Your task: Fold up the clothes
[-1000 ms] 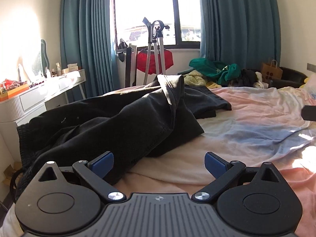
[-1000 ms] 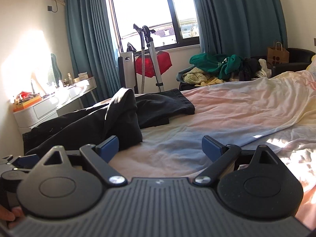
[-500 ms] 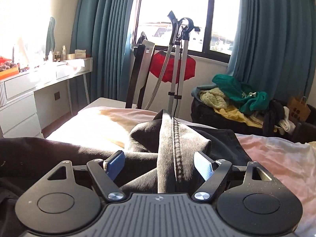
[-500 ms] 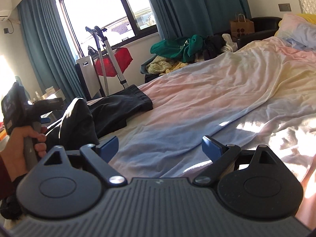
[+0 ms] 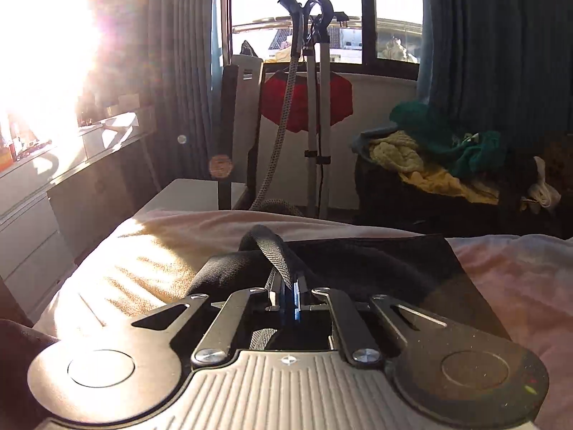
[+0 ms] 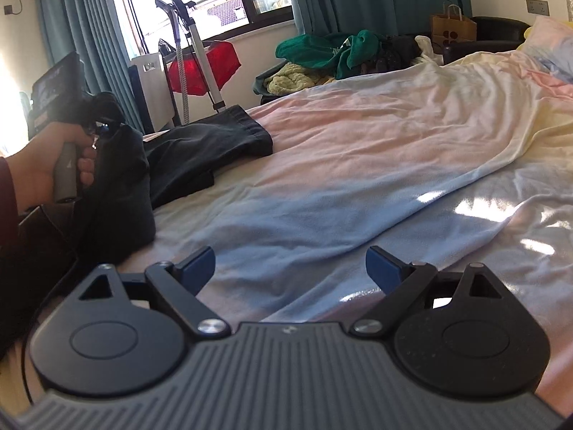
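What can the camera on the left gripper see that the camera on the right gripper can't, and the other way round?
Only the left wrist view shows the left gripper up close, shut on a seam of the black trousers, and the sunlit dressing table.

Only the right wrist view shows the open right gripper, the person's hand on the other gripper's handle, the pillow, the brown paper bag and most of the pastel bedsheet.

Both show the trousers, the garment steamer, the red cloth, the green clothes pile and the teal curtains.
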Tool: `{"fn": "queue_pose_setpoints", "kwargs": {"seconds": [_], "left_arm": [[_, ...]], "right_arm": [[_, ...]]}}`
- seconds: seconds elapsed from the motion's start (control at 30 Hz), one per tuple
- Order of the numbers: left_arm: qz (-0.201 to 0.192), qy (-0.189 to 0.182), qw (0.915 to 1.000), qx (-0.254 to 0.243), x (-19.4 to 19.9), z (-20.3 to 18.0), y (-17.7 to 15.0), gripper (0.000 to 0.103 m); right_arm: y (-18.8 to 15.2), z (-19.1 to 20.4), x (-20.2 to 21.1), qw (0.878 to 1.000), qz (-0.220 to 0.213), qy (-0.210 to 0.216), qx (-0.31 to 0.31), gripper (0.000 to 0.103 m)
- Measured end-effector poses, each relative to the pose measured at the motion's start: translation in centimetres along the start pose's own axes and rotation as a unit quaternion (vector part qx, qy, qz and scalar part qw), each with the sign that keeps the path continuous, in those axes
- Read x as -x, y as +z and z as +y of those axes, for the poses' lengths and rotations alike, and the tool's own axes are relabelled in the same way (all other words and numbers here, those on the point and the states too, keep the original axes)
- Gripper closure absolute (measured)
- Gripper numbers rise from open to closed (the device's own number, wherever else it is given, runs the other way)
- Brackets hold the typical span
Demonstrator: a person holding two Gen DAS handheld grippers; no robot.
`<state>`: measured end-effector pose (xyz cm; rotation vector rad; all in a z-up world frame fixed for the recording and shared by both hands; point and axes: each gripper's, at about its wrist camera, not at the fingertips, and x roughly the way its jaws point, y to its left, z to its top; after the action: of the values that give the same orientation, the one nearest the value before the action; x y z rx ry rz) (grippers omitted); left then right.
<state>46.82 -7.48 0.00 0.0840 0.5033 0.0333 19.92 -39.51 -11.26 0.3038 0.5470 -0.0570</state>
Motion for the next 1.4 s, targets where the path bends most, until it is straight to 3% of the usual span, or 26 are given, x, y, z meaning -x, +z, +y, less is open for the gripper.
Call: {"fn": "queue_pose_setpoints", "kwargs": {"seconds": [0.2, 0.3, 0.43, 0.6, 0.67, 0.8, 1.0, 1.17, 1.3, 1.33, 1.37, 1.4], "left_arm": [[-0.047, -0.049, 0.996, -0.058, 10.8, -2.0, -0.6, 0.099], [-0.076, -0.084, 0.9886, -0.099, 17.7, -2.3, -2.7, 0.099], [-0.088, -0.125, 0.9793, -0.133, 26.2, -1.1, -7.7, 0.099], [-0.068, -0.14, 0.9815, -0.111, 32.1, 1.9, -15.5, 0.099], [-0.058, -0.127, 0.9859, -0.093, 32.7, 3.2, -18.3, 0.099], [-0.032, -0.116, 0.9927, 0.002, 31.7, 6.4, -22.1, 0.099], [0.002, -0.121, 0.9845, 0.127, 29.0, 10.8, -23.3, 0.098], [0.018, -0.126, 0.9788, 0.161, 28.2, 13.4, -23.6, 0.097], [0.024, -0.121, 0.9774, 0.172, 27.0, 14.0, -24.3, 0.097], [0.026, -0.121, 0.9775, 0.171, 26.7, 14.0, -24.5, 0.097], [0.028, -0.122, 0.9775, 0.17, 26.4, 13.9, -24.7, 0.097], [0.029, -0.123, 0.9776, 0.169, 26.1, 13.9, -24.9, 0.097]], "right_arm": [[0.7, -0.3, 2.1, 0.999, -0.029, -0.015, -0.01, 0.01], [1.1, -1.0, 4.0, 0.998, -0.051, -0.011, -0.021, 0.01], [1.4, -2.0, 6.2, 0.997, -0.064, 0.006, -0.044, 0.01], [1.4, -4.2, 7.6, 0.988, -0.057, 0.062, -0.125, 0.01], [1.3, -5.1, 7.4, 0.982, -0.045, 0.083, -0.161, 0.01], [0.6, -6.4, 5.4, 0.963, -0.005, 0.125, -0.24, 0.01], [0.8, -5.4, -0.6, 0.951, 0.062, 0.139, -0.268, 0.009], [1.4, -4.5, -7.3, 0.936, 0.097, 0.167, -0.293, 0.034], [1.0, -3.7, -11.2, 0.939, 0.1, 0.162, -0.288, 0.046], [1.0, -3.6, -11.9, 0.941, 0.095, 0.162, -0.283, 0.056], [1.2, -3.5, -12.5, 0.943, 0.09, 0.158, -0.278, 0.072], [1.3, -3.5, -13.0, 0.945, 0.086, 0.154, -0.274, 0.08]]}}
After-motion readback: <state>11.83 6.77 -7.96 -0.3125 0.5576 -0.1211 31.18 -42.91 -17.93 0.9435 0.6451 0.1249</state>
